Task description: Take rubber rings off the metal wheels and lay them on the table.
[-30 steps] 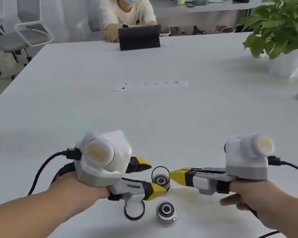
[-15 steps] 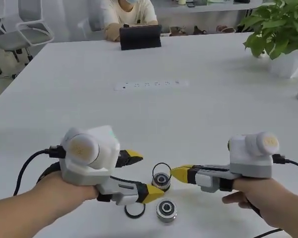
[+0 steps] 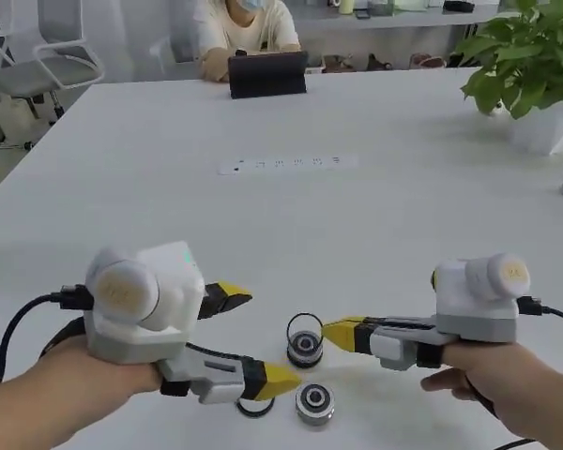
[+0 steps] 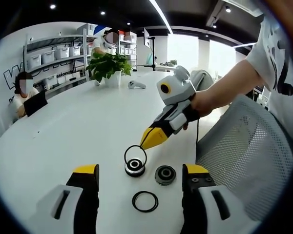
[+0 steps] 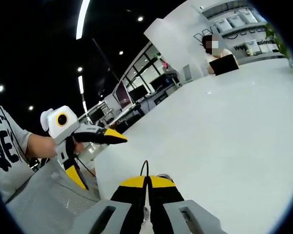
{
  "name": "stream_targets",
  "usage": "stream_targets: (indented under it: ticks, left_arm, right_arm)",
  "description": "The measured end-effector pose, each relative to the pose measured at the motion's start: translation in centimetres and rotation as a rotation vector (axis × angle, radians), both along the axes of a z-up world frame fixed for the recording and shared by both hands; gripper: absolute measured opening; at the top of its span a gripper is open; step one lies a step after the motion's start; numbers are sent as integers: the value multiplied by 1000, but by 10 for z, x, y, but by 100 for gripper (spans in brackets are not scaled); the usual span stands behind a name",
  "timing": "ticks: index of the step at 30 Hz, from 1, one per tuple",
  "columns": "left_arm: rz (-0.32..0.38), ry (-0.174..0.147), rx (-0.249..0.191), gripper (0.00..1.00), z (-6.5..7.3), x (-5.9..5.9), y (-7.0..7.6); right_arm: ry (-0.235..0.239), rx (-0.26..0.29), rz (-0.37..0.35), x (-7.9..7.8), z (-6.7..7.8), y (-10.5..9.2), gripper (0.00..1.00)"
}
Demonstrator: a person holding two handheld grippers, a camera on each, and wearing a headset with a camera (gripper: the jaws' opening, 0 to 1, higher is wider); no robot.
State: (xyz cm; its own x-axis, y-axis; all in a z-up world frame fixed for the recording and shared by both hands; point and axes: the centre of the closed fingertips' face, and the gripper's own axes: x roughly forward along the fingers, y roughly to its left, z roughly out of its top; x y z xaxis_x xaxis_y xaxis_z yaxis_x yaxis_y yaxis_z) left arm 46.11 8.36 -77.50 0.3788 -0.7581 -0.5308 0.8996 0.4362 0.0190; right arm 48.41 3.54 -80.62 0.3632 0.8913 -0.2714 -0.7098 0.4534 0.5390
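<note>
1. Left gripper [image 3: 274, 337]: grey-white body with yellow-tipped fingers [image 3: 227, 296] spread wide and holding nothing. It hangs low over the white worktop [image 3: 375, 216], the small parts lying between and ahead of the tips, probably placed to steady a wheel.

2. Loose black rubber ring [image 4: 145, 201]: lies flat on the worktop nearest the person. Judged already removed and laid down as the task asks.

3. Small silver metal wheel with a dark hub [image 4: 135, 167]: sits on the worktop just beyond the loose ring. A thin black rubber loop [image 4: 135, 152] stands up from its top, part-way off, because it is being drawn away by its far edge.

4. Bare silver metal wheel [image 4: 165, 174]: just beside item 3, with no ring on it; judged finished.

5. Right gripper [image 3: 330, 329]: yellow fingers [image 5: 134, 183] pressed together, pinching the upright loop's edge. Nothing braces the wheel, so it may drag along.
</note>
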Motion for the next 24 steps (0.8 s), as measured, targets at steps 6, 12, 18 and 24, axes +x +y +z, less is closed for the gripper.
stream_targets:
  ticks: [6, 12, 18, 24]
  left_arm:
    - [19, 1, -2, 72, 1, -3, 11]
    - [38, 6, 1, 75, 1, -6, 22]
    - [57, 23, -20, 79, 3, -9, 28]
    - [58, 16, -15, 81, 5, -12, 34]
  right_arm:
    - [1, -1, 11, -1, 0, 2, 0]
    - [3, 4, 26, -3, 3, 5, 0]
    - [6, 8, 41, -6, 3, 10, 0]
    - [10, 7, 71, -10, 3, 19, 0]
